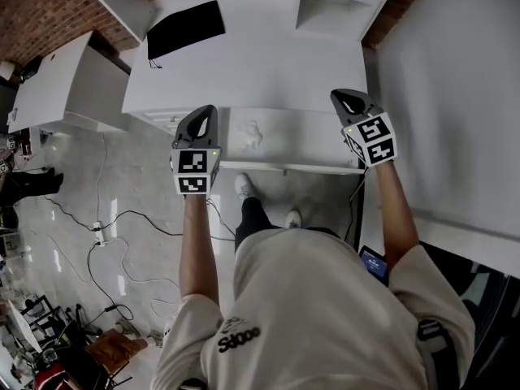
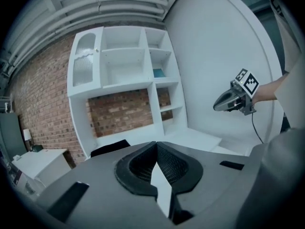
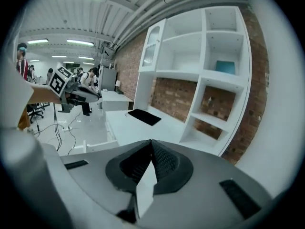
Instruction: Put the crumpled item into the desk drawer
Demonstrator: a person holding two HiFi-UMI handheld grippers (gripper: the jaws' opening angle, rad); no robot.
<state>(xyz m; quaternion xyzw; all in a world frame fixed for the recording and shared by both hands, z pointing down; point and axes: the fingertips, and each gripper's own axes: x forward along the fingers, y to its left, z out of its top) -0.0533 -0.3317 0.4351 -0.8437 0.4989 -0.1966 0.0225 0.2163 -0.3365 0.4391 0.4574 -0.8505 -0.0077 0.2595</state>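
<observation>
A crumpled white item point(image 1: 250, 135) lies in the open drawer point(image 1: 313, 140) at the front of the white desk point(image 1: 268, 63). My left gripper point(image 1: 205, 110) hovers at the drawer's left end, just left of the item, jaws together and empty. My right gripper point(image 1: 341, 96) hangs over the drawer's right end, well clear of the item, also shut with nothing in it. In the left gripper view my own jaws point(image 2: 156, 144) meet at the tip, and the right gripper point(image 2: 218, 106) shows at the right. The right gripper view shows its jaws point(image 3: 151, 142) closed and the left gripper point(image 3: 96, 95) far left.
A black mat point(image 1: 185, 28) lies on the desk's back left. A white shelf unit point(image 1: 337, 2) stands at the back against a brick wall. A second white table point(image 1: 61, 80) is at the left. Cables point(image 1: 106, 226) trail on the floor.
</observation>
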